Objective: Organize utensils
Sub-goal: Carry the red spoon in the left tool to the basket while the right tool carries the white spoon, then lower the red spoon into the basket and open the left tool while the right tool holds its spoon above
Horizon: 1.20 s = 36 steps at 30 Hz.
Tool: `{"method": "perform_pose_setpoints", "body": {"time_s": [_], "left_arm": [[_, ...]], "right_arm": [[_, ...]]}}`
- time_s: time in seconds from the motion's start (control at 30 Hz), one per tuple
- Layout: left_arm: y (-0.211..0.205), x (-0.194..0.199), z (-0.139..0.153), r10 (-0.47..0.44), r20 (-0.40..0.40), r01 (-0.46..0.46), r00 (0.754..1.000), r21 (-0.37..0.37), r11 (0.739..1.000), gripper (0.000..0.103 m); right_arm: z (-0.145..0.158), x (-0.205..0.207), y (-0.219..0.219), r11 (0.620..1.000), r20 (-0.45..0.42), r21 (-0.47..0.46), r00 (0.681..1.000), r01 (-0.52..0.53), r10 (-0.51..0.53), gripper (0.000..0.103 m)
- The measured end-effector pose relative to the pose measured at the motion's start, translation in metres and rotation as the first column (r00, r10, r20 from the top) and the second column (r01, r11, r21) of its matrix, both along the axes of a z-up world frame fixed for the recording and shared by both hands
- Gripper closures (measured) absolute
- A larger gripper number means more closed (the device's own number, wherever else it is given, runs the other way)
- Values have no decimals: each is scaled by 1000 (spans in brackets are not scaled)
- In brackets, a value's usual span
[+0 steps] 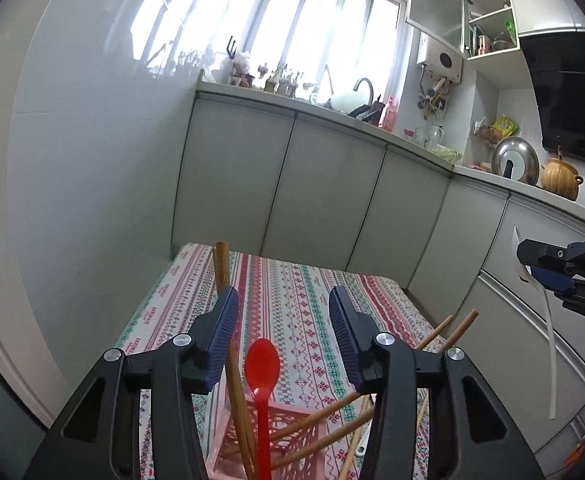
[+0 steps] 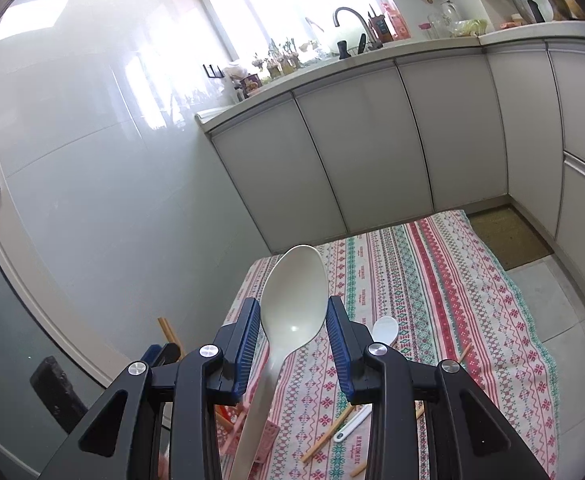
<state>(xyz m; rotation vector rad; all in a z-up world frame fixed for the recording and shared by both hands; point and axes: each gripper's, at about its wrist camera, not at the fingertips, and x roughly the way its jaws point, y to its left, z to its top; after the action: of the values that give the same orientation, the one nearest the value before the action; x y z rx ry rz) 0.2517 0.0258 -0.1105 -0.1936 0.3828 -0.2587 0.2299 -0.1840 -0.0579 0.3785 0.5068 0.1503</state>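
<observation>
In the left wrist view my left gripper (image 1: pixel 283 312) is open above a pink lattice holder (image 1: pixel 288 432) that holds a red spoon (image 1: pixel 262 376) and several wooden chopsticks (image 1: pixel 223 268). My right gripper (image 1: pixel 532 258) shows at the right edge, shut on a big white spoon (image 1: pixel 548 320) held in the air. In the right wrist view the right gripper (image 2: pixel 293 322) grips that white spoon (image 2: pixel 292 304) by its bowl, handle hanging down. A smaller white spoon (image 2: pixel 384 330) and loose chopsticks (image 2: pixel 328 436) lie on the striped cloth (image 2: pixel 452 288).
The patterned cloth covers a low table (image 1: pixel 292 292) beside grey kitchen cabinets (image 1: pixel 324 184). A white wall (image 1: pixel 92 140) is to the left. The counter holds a sink tap (image 1: pixel 366 88), a pot lid (image 1: pixel 514 160) and an orange pot (image 1: pixel 558 178). A doormat (image 2: pixel 508 236) lies on the floor.
</observation>
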Motion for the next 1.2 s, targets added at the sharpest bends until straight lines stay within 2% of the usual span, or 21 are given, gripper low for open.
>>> {"method": "perform_pose_setpoints", "body": {"time_s": [0.17, 0.27, 0.3, 0.33, 0.43, 0.57, 0.67, 0.77, 0.83, 1.03, 1.07, 1.2], "left_arm": [[10, -21, 29, 53, -133, -47, 990, 53, 998, 38], [24, -33, 39, 133, -249, -108, 959, 109, 988, 32], [28, -35, 38, 160, -287, -126, 944, 133, 983, 30], [32, -37, 35, 195, -348, -140, 917, 176, 974, 27], [45, -43, 12, 249, -469, -132, 848, 268, 954, 25], [60, -46, -26, 315, -567, -118, 761, 356, 927, 25], [62, -43, -43, 326, -608, -54, 724, 422, 905, 25], [61, -41, -54, 360, -606, -4, 710, 507, 862, 25], [63, -41, -59, 366, -604, 19, 708, 534, 845, 25], [83, -35, -62, 378, -630, 10, 678, 522, 853, 25], [85, -33, -62, 367, -632, 17, 682, 515, 857, 25], [91, -30, -62, 368, -642, -1, 673, 496, 868, 25]], "right_arm": [[20, -13, 20, 1000, 70, -27, 998, 0, 2, 68], [31, -24, 36, 999, 120, -47, 993, 1, 4, 68], [33, -26, 42, 999, 134, -49, 991, -1, 7, 68], [35, -28, 48, 999, 144, -51, 990, -3, 10, 68], [38, -33, 73, 997, 174, -76, 984, -10, 23, 68], [37, -33, 113, 988, 221, -154, 974, -5, 39, 68], [27, -28, 140, 978, 270, -205, 963, 36, 22, 68], [9, -18, 162, 967, 305, -234, 952, 100, -25, 68], [-7, -10, 173, 956, 322, -259, 945, 140, -51, 68], [-55, 5, 204, 903, 372, -356, 923, 240, -99, 68], [-60, 6, 207, 896, 378, -367, 920, 251, -103, 68], [-77, 14, 216, 872, 402, -395, 908, 288, -118, 68]]}}
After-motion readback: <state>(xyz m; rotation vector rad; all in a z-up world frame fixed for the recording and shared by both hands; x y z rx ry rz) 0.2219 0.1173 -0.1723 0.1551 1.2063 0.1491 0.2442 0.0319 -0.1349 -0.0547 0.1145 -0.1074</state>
